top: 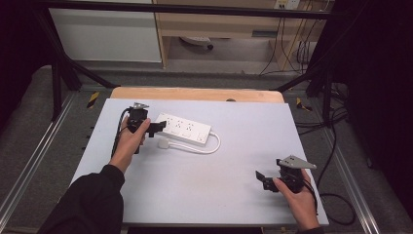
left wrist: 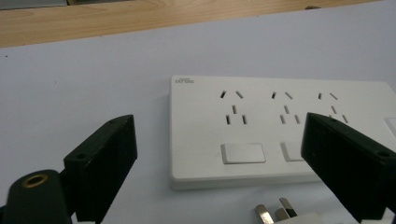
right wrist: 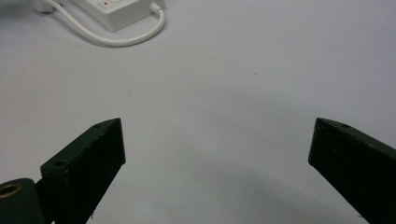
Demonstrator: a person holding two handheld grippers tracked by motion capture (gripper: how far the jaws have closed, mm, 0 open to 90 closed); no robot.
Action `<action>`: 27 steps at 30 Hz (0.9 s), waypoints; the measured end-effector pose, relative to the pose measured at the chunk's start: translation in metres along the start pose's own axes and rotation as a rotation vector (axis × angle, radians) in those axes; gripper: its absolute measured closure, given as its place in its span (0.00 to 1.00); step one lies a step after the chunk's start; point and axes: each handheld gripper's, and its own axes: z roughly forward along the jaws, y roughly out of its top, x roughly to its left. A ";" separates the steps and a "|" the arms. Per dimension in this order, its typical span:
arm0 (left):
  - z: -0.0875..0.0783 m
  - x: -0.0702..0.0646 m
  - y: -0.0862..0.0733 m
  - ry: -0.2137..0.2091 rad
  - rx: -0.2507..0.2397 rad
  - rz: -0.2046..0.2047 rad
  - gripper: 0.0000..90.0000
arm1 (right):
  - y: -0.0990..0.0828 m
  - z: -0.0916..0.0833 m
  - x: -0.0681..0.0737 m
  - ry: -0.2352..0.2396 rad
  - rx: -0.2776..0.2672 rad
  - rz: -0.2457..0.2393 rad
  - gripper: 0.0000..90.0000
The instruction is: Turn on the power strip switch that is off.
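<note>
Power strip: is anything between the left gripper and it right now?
Nothing visible. The left gripper has its jaws open right at the near end of the power strip, with bare table around. The strip's own plug lies just beside that end, below the gap.

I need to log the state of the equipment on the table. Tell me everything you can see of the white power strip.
The power strip is a flat white rectangular block, plastic by its look, lying face up on the pale table near its far left. Its face shows three socket groups, square switches below them and a small logo at one corner. Nothing is plugged in. A white cable leaves its right end and curls back to its plug, which lies loose in front. The left tongs stand open at its left end, not gripping it.
</note>
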 end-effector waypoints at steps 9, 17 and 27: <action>-0.014 0.003 -0.004 -0.033 0.012 0.020 0.10 | 0.000 0.000 0.000 0.001 0.001 0.001 0.05; -0.028 0.003 -0.006 -0.070 0.014 0.025 0.10 | 0.000 0.000 0.000 0.005 -0.001 0.002 0.04; -0.054 0.000 -0.015 -0.106 -0.001 0.044 0.10 | 0.000 0.001 0.000 0.004 0.001 0.001 0.04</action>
